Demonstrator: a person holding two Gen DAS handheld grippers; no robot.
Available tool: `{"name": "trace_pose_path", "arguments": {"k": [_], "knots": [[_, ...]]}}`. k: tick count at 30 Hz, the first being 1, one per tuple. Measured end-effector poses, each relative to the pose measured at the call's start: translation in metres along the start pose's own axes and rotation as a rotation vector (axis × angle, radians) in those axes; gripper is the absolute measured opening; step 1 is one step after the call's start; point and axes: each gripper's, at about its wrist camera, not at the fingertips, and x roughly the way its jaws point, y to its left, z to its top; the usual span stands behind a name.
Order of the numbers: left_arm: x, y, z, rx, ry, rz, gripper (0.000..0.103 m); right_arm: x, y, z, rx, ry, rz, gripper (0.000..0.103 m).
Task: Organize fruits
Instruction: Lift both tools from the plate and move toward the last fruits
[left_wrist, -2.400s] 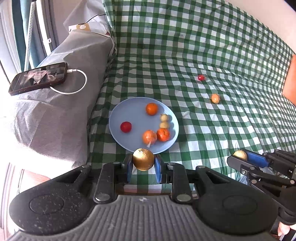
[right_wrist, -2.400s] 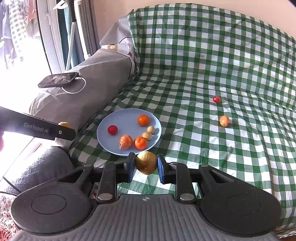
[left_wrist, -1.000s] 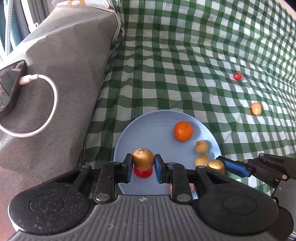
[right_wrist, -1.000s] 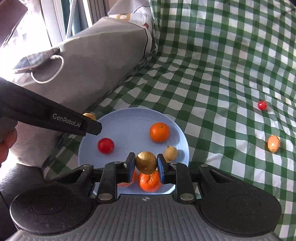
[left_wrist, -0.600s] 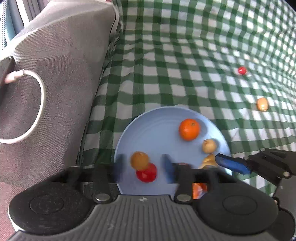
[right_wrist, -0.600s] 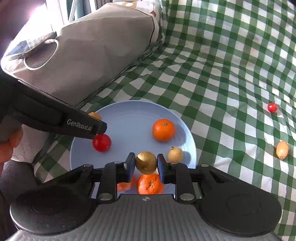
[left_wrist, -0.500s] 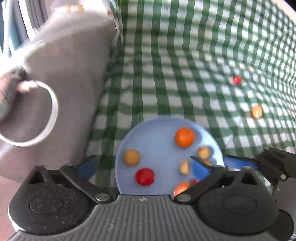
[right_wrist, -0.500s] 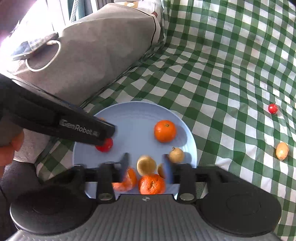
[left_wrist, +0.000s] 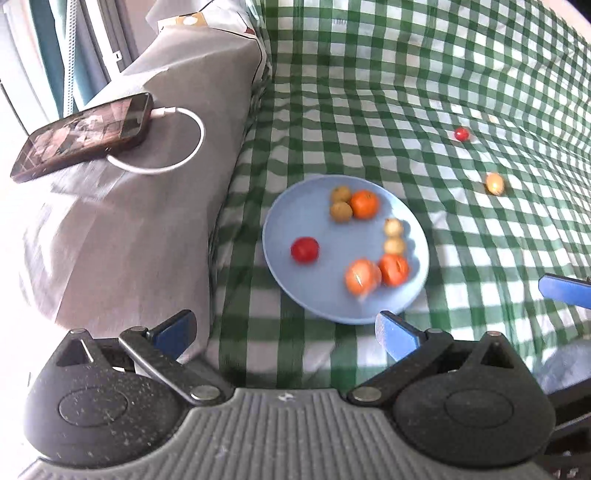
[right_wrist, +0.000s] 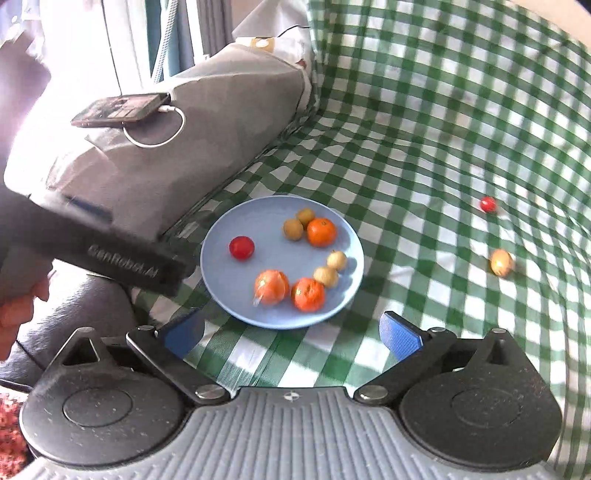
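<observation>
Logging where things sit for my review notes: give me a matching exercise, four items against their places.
Items:
1. phone
2. small red fruit
3. red tomato
4. left tool

Places:
A. on the blue plate
B. on the grey cushion
C. loose on the checked cloth
D. open, holding nothing

Pairs: 1-B, 2-C, 3-A, 4-D

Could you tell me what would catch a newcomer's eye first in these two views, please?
A pale blue plate of small fruits sits on the green checked cloth, between both grippers' open blue jaws. Two stray fruits lie off to the right on the cloth: a small red one and an orange one. A phone charges on the grey cushion at left.
</observation>
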Motion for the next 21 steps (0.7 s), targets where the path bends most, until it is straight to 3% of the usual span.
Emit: {"name": "trace_pose_path", "arguments": {"k": [12,21], "knots": [[-0.058,-0.022,-0.027,0.047,-0.076,-0.007,0.103,-0.060,0.006,-0.029,0.071,-0.103,-0.052,0.102],[-0.070,-0.028,-0.032,0.059,-0.094,-0.002,0.103,-0.076,0.006,-0.037,0.083,-0.125,-0.060,0.102]]}}
